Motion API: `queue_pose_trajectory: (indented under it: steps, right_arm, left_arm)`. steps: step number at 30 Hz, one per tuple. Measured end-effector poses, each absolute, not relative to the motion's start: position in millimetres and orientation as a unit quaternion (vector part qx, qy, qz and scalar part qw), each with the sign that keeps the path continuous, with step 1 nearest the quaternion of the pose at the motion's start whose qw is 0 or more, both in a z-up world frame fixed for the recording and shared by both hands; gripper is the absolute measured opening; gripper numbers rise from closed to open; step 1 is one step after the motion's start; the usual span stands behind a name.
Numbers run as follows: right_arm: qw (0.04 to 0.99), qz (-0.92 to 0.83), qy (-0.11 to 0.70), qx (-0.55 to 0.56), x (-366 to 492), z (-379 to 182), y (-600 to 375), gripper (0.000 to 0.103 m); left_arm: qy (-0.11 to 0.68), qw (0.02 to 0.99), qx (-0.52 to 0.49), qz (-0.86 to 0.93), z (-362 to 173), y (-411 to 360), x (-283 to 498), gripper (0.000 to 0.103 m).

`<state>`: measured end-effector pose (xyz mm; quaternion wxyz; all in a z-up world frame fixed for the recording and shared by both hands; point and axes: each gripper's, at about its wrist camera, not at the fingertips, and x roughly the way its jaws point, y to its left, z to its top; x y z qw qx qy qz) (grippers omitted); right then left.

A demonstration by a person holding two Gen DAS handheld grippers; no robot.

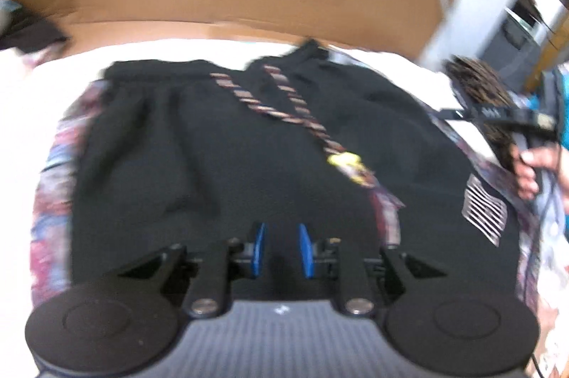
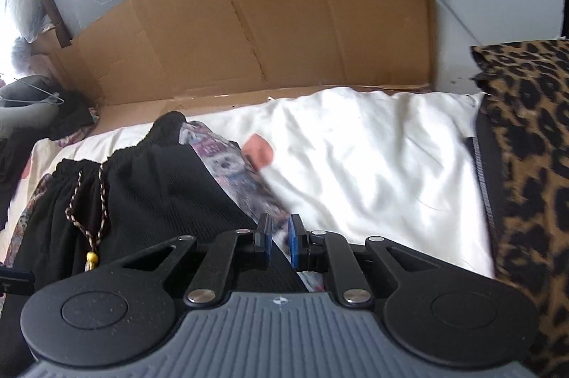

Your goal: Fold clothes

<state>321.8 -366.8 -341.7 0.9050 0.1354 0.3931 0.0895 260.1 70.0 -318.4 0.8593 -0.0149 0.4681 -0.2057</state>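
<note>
A pair of black shorts [image 1: 220, 164] lies spread on a white sheet [image 2: 373, 164], waistband toward the far side, with patterned side panels [image 1: 53, 185] running down both outer edges. A braided drawstring [image 1: 295, 114] trails across the front of the shorts and ends in a yellow bead [image 1: 343, 161]; a striped patch [image 1: 485, 212] sits near the right hem. The left gripper [image 1: 282, 248] hovers low over the lower middle of the black fabric, its blue pads standing a little apart with only dark cloth seen behind the gap; the blur makes it impossible to tell whether any fabric is pinched. The right gripper [image 2: 281, 242] is at the right edge of the shorts, its jaws nearly together and clamped on the patterned side panel, which runs between the pads. In the left wrist view, a hand [image 1: 533, 171] grips the handle of the other tool at the far right. A large flattened cardboard sheet [image 2: 284, 22] stands propped up just behind the bedding, closing off the far side. A leopard-print cloth [image 2: 533, 146] crowds the right edge of the sheet, close beside the right gripper. To the left lie dark clothes [image 2: 67, 118] and a wire hanger [image 2: 49, 98], well apart from the shorts.
</note>
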Motion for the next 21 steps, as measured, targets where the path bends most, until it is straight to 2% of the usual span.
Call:
queue_pose_trajectory:
  steps: [10, 21]
  right_arm:
    - [0.890, 0.097, 0.432, 0.112, 335, -370, -340, 0.010]
    - [0.892, 0.109, 0.426, 0.102, 305, -335, -333, 0.011]
  left_arm:
    - [0.436, 0.895, -0.047, -0.083, -304, 152, 276, 0.023]
    - [0.460, 0.884, -0.065, -0.059, -291, 185, 240, 0.024]
